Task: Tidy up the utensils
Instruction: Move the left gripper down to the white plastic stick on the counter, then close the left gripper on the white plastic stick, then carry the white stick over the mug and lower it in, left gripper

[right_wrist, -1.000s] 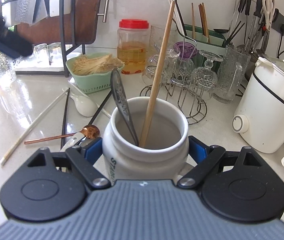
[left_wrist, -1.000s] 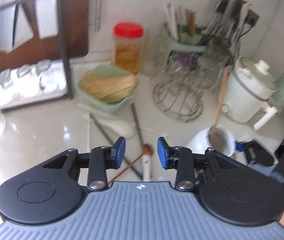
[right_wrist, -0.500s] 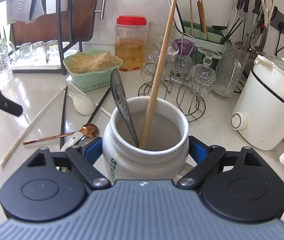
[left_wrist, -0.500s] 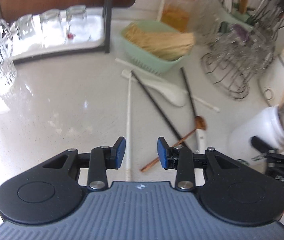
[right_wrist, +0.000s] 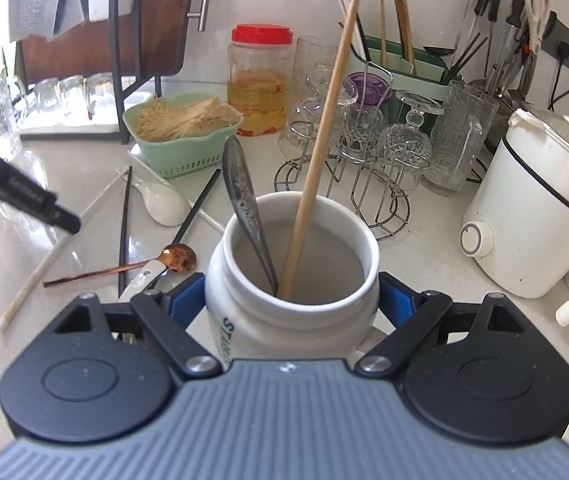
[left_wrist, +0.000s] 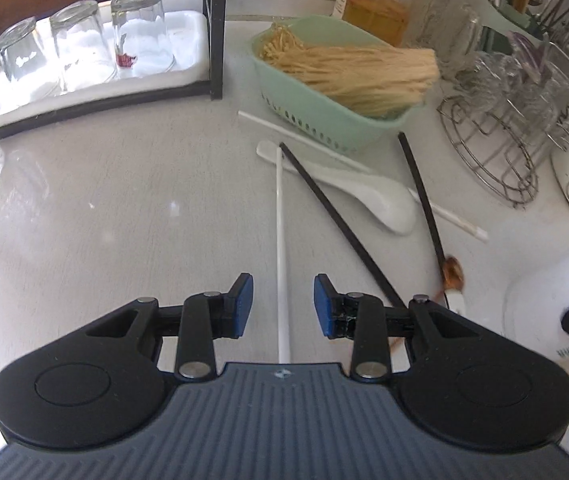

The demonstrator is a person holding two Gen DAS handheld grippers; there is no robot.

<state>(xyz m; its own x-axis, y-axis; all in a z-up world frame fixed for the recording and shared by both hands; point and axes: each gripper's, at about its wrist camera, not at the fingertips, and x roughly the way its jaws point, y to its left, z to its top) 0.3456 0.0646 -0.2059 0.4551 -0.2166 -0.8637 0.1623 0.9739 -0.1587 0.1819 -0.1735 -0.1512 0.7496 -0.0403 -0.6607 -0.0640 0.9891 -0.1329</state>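
green basket (left_wrist: 324,120) of noodles | red-lidded jar (right_wrist: 258,80) behind | upturned glasses (left_wrist: 80,44) on tray | white cooker (right_wrist: 536,208)

A white jar (right_wrist: 290,300) is sitting upright between the right gripper's fingers (right_wrist: 186,294), one pad on each side of it. A brown wooden chopstick (right_wrist: 318,156) and a dark metal spoon (right_wrist: 244,204) are standing inside it, leaning. A long white chopstick (left_wrist: 281,248) is lying flat between the left gripper's fingers (left_wrist: 241,304), pointing away from them. Past those fingers, to the right, two black chopsticks (left_wrist: 338,220), a white soup spoon (left_wrist: 368,196), another white chopstick (left_wrist: 304,136) and a small copper spoon (left_wrist: 452,274) are lying crossed in a loose pile
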